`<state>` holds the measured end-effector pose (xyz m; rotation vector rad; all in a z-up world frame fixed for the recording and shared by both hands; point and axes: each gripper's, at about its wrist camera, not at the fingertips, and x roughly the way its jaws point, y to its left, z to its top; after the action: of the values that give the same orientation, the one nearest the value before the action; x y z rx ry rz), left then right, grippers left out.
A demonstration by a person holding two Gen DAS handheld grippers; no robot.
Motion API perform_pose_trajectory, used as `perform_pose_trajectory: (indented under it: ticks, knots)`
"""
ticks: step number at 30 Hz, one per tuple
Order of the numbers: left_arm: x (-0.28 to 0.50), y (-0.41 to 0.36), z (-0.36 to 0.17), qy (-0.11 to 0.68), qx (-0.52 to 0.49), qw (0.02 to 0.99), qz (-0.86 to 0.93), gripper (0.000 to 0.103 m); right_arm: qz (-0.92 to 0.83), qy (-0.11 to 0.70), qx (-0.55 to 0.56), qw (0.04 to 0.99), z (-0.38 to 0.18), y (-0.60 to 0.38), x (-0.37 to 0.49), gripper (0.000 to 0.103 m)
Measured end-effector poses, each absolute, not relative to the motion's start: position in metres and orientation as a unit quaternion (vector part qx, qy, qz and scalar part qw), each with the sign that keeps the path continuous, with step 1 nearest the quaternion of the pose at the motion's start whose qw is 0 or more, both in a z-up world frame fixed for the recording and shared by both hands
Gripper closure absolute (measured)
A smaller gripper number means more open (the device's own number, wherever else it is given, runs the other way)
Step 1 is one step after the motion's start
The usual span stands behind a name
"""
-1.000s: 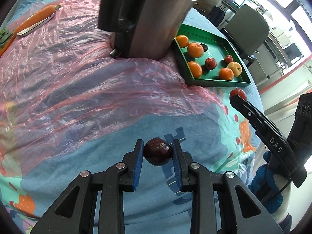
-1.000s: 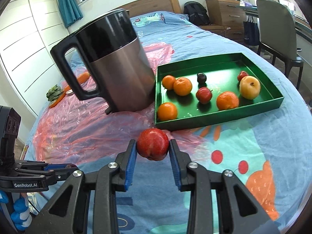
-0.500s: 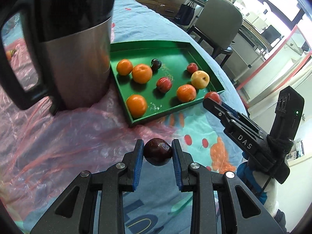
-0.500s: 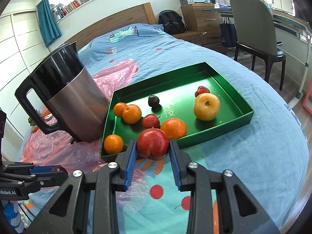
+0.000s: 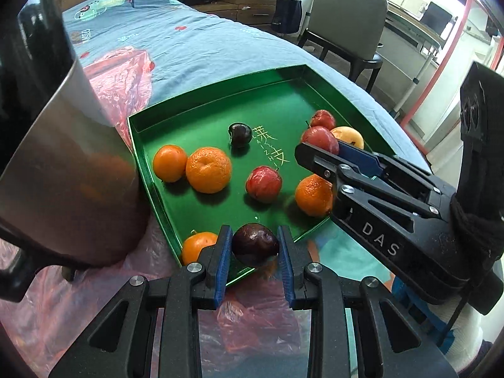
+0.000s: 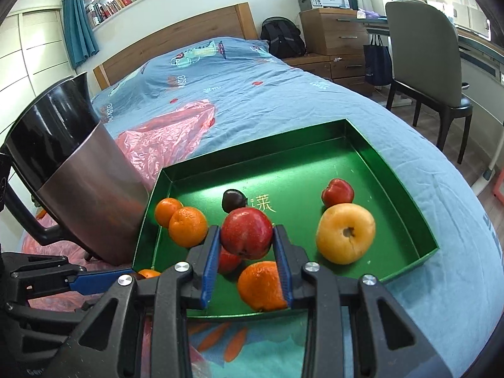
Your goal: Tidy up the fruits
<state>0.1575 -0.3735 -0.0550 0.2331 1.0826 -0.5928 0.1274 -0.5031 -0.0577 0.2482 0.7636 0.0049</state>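
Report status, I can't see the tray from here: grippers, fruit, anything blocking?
Left gripper shut on dark plum, over tray edge. Right gripper shut on red apple, above tray. Kettle beside tray, not blocking.

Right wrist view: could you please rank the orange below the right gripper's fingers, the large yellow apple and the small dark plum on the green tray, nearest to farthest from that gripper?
1. Orange: lower right of the right gripper, partly behind its right finger.
2. Large yellow apple: farther right, near the green tray's front wall.
3. Small dark plum: mid-tray, beyond the held fruit.
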Motion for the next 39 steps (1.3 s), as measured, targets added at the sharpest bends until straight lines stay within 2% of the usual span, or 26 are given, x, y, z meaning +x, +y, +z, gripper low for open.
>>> perform_pose_trajectory:
  ticks: [14, 26, 28, 29, 31, 36, 39]
  knots:
    - [0.162, -0.397, -0.096, 0.506, 0.150, 0.803, -0.275, 0.078, 0.002, 0.411, 0.092, 0.907, -0.100, -0.502, 0.161, 0.069]
    - [0.159, -0.402, -0.100, 0.504, 0.150, 0.805, -0.273, 0.075, -0.004, 0.408, 0.104, 0.907, -0.102, -0.507, 0.158, 0.069]
    - [0.158, -0.400, -0.096, 0.500, 0.152, 0.808, -0.272, 0.068, -0.008, 0.409, 0.102, 0.907, -0.100, -0.507, 0.156, 0.054]
    - [0.156, -0.400, -0.094, 0.497, 0.153, 0.810, -0.270, 0.065, -0.009, 0.409, 0.101, 0.907, -0.098, -0.506, 0.155, 0.052]
    - [0.154, -0.398, -0.090, 0.495, 0.151, 0.812, -0.270, 0.062, -0.010, 0.407, 0.102, 0.907, -0.095, -0.507, 0.154, 0.051]
    - [0.146, -0.390, -0.078, 0.487, 0.149, 0.818, -0.269, 0.060, -0.014, 0.398, 0.102, 0.912, -0.080, -0.505, 0.143, 0.046]
    - [0.135, -0.378, -0.067, 0.479, 0.137, 0.824, -0.270, 0.054, -0.012, 0.390, 0.098, 0.915, -0.068, -0.498, 0.134, 0.043]
